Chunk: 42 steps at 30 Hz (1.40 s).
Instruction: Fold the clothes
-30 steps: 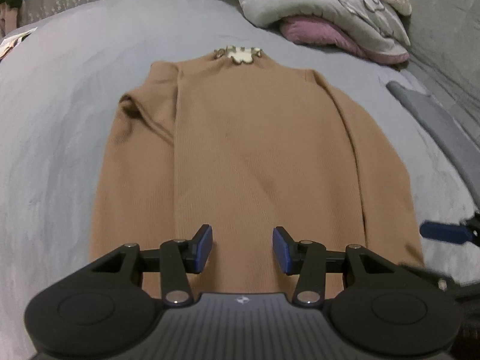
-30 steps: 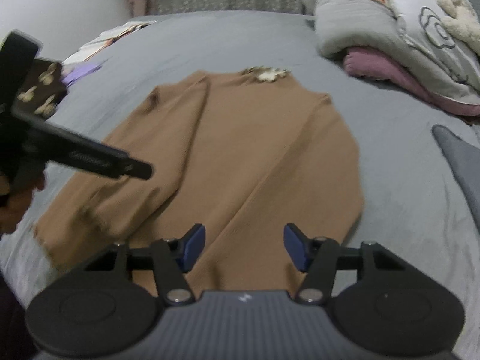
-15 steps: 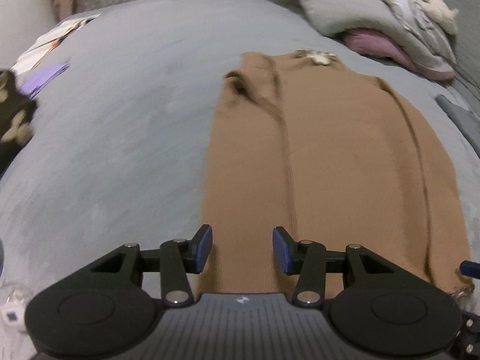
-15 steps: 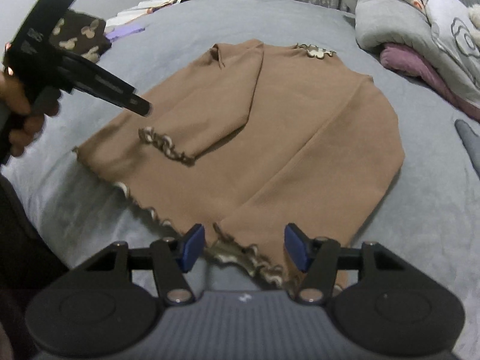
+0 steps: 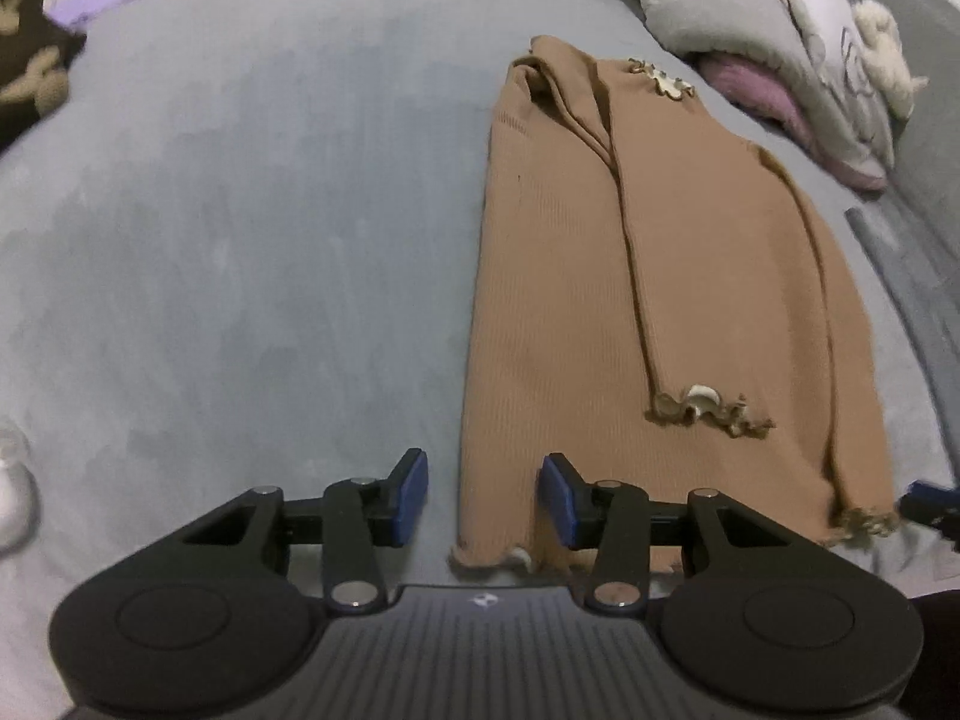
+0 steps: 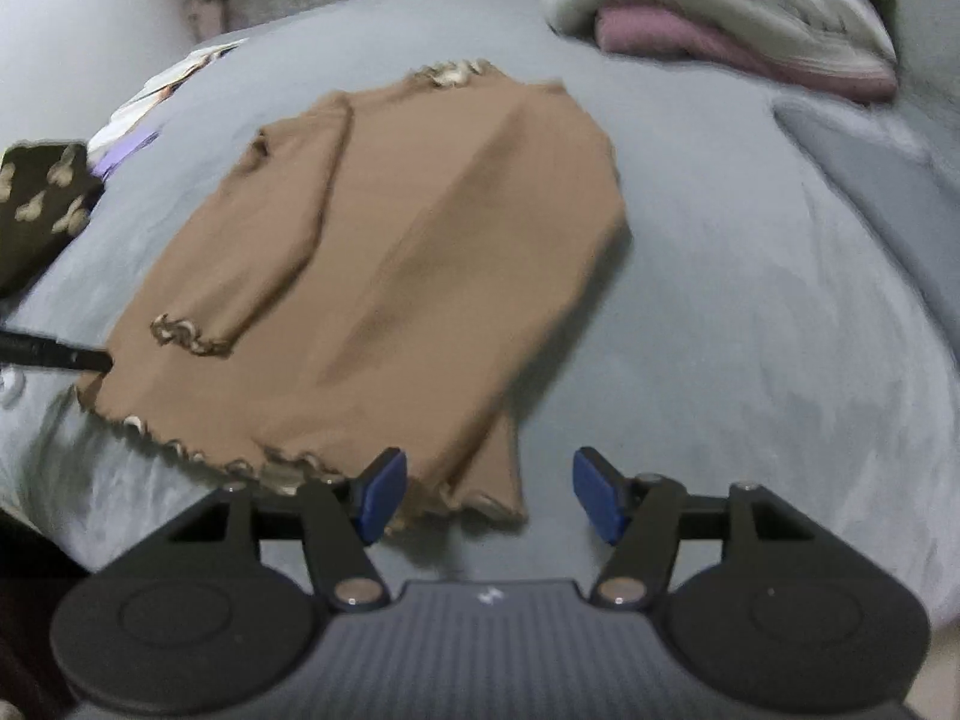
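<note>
A brown long-sleeved top (image 5: 690,300) lies flat on the grey bed, collar far, frilled hem near, both sleeves folded in over the body. Its left sleeve cuff (image 5: 708,414) rests on the body. My left gripper (image 5: 483,495) is open and empty, straddling the hem's left corner (image 5: 486,555). In the right wrist view the top (image 6: 408,264) lies ahead and left. My right gripper (image 6: 489,495) is open and empty at the hem's right corner (image 6: 480,498). The left gripper's finger (image 6: 54,354) shows at the left edge.
A pile of grey bedding with a pink cloth (image 5: 780,60) lies beyond the collar, also in the right wrist view (image 6: 732,24). A dark patterned cloth (image 6: 42,198) and papers (image 6: 162,96) lie at the left. A grey folded item (image 6: 870,162) lies right.
Both grippers have moved apart to the hem's two corners: the left one slid left, the right one slid right. Both stayed open. The top has not moved.
</note>
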Motion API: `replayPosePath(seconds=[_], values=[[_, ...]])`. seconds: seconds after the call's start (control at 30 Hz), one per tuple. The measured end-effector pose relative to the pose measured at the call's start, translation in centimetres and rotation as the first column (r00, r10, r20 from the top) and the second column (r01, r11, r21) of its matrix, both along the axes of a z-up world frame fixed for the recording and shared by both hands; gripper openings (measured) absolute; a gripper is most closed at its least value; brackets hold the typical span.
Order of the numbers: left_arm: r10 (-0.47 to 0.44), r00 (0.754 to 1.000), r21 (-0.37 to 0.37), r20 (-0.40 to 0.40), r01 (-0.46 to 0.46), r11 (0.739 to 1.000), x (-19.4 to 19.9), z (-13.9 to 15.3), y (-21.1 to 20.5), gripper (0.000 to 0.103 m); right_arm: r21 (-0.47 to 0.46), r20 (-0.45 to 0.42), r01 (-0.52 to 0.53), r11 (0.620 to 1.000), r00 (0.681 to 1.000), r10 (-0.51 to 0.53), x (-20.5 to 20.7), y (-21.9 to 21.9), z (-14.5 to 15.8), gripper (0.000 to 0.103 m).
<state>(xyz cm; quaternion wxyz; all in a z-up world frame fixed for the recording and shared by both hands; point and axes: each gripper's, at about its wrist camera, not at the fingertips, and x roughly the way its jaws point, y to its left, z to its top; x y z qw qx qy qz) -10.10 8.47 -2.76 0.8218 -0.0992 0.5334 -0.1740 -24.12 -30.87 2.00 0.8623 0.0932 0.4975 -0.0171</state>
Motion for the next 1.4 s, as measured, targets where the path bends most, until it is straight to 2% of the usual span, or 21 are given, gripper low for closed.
replayPosePath(seconds=[0.13,0.2,0.37,0.4,0.43,0.47,0.5,0.57,0.63,0.77,0.93,1.07,1.27,1.4], values=[[0.013,1.0,-0.038,-0.01,-0.014,0.999,0.0,0.0,0.1,0.025,0.083,-0.039,0.02,0.996,0.999,-0.017,0.4,-0.4,-1.9,0.055],[0.01,1.0,-0.048,-0.014,-0.011,0.999,0.0,0.0,-0.3,0.025,0.105,-0.04,0.03,0.994,0.999,-0.026,0.7,-0.1,-2.5,0.055],[-0.003,1.0,-0.027,-0.006,0.003,1.0,0.1,-0.1,-0.6,0.025,0.092,-0.004,0.049,0.995,0.999,-0.048,1.8,0.3,-3.6,0.056],[0.004,1.0,-0.03,-0.003,-0.004,1.0,0.1,-0.2,-0.5,0.022,0.097,0.006,0.055,0.994,0.998,-0.055,2.0,0.3,-3.8,0.057],[0.017,1.0,-0.038,-0.003,-0.017,0.999,0.1,-0.2,-0.4,0.009,0.101,0.015,0.061,0.993,0.998,-0.063,2.1,0.4,-4.0,0.056],[0.028,1.0,-0.05,-0.009,-0.029,0.998,0.1,-0.3,-0.2,0.005,0.108,0.026,0.059,0.992,0.998,-0.062,2.0,0.3,-3.5,0.046],[0.038,0.999,-0.058,-0.012,-0.039,0.998,0.1,-0.3,-0.1,0.005,0.115,0.037,0.056,0.992,0.997,-0.06,1.9,0.1,-3.1,0.027],[0.055,0.998,-0.066,-0.009,-0.056,0.996,0.0,-0.2,0.0,0.004,0.129,0.059,0.049,0.99,0.997,-0.057,1.5,-0.1,-2.1,0.015],[0.06,0.998,-0.068,0.012,-0.059,0.996,-0.3,0.3,0.1,0.004,0.143,0.081,0.043,0.989,0.995,-0.055,1.2,-0.3,-1.2,0.009],[0.065,0.996,-0.093,0.058,-0.059,0.994,-1.0,2.2,0.6,0.004,0.17,0.125,0.029,0.985,0.991,-0.051,0.6,-0.8,0.7,0.008],[0.04,0.999,-0.142,0.036,-0.034,0.989,-1.6,4.8,0.8,0.004,0.159,0.165,0.01,0.987,0.986,-0.036,-0.6,-1.5,4.1,0.008],[-0.024,0.999,-0.133,0.028,0.028,0.991,-2.4,5.9,0.1,0.004,0.13,0.148,0.008,0.991,0.989,-0.028,-1.0,-1.9,5.5,0.008],[-0.072,0.997,-0.072,-0.028,0.07,0.995,-3.4,3.4,-1.1,0.004,0.105,0.063,0.026,0.994,0.997,-0.032,-1.3,-3.0,4.1,0.008],[-0.083,0.995,-0.027,-0.054,0.082,0.996,-3.7,1.5,-1.6,0.004,0.083,-0.002,0.041,0.996,0.999,-0.041,-0.9,-3.2,1.7,0.008]])
